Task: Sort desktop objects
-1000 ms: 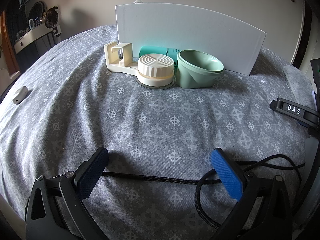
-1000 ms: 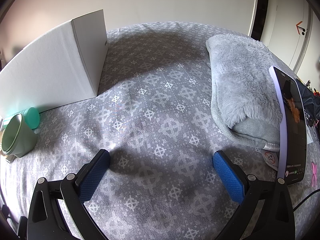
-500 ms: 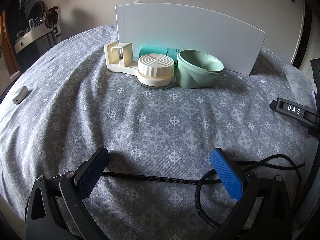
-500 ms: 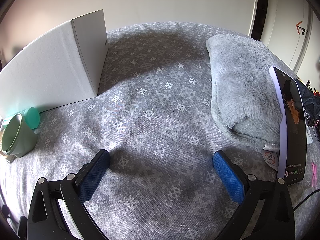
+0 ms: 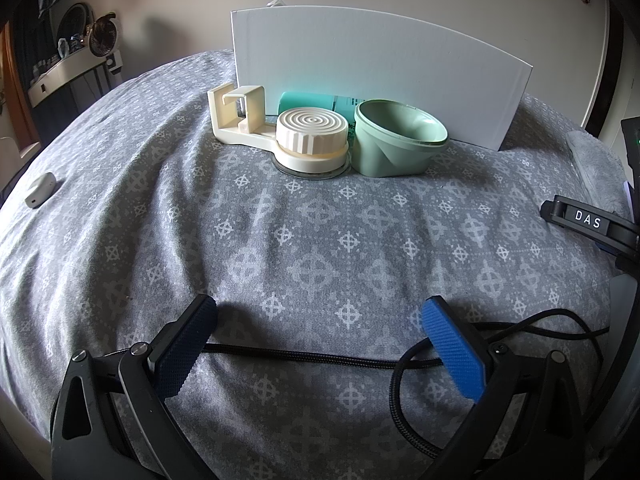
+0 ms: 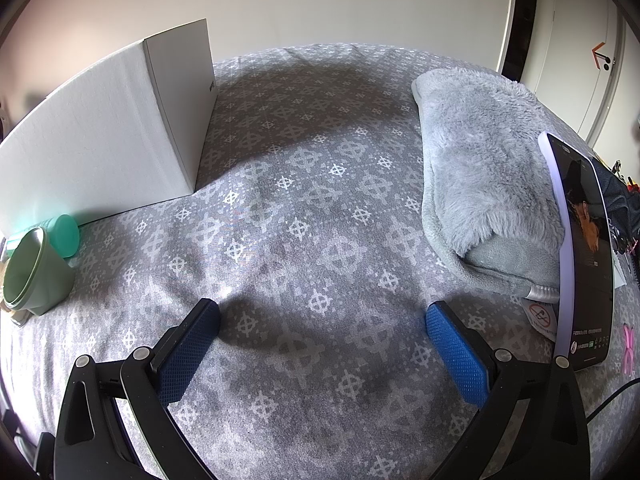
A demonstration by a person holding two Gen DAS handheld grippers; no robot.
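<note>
In the left wrist view a white box (image 5: 372, 72) stands upright on a grey patterned cloth. In front of it sit a cream holder with a ribbed round cap (image 5: 310, 136), a pale green cup (image 5: 396, 142) tipped toward me, and a teal bottle (image 5: 316, 102) lying behind them. My left gripper (image 5: 320, 340) is open, well short of them, with nothing between its fingers. My right gripper (image 6: 322, 344) is also open over bare cloth. The right wrist view shows the box (image 6: 116, 136), green cup (image 6: 36, 272) and teal bottle (image 6: 64, 234) at its far left.
A black braided cable (image 5: 304, 356) runs under the left gripper. A small white case (image 5: 40, 190) lies far left. A black device marked DAS (image 5: 588, 222) sits at the right. A folded grey fleece (image 6: 484, 184) and an upright phone (image 6: 580, 248) stand right of the right gripper.
</note>
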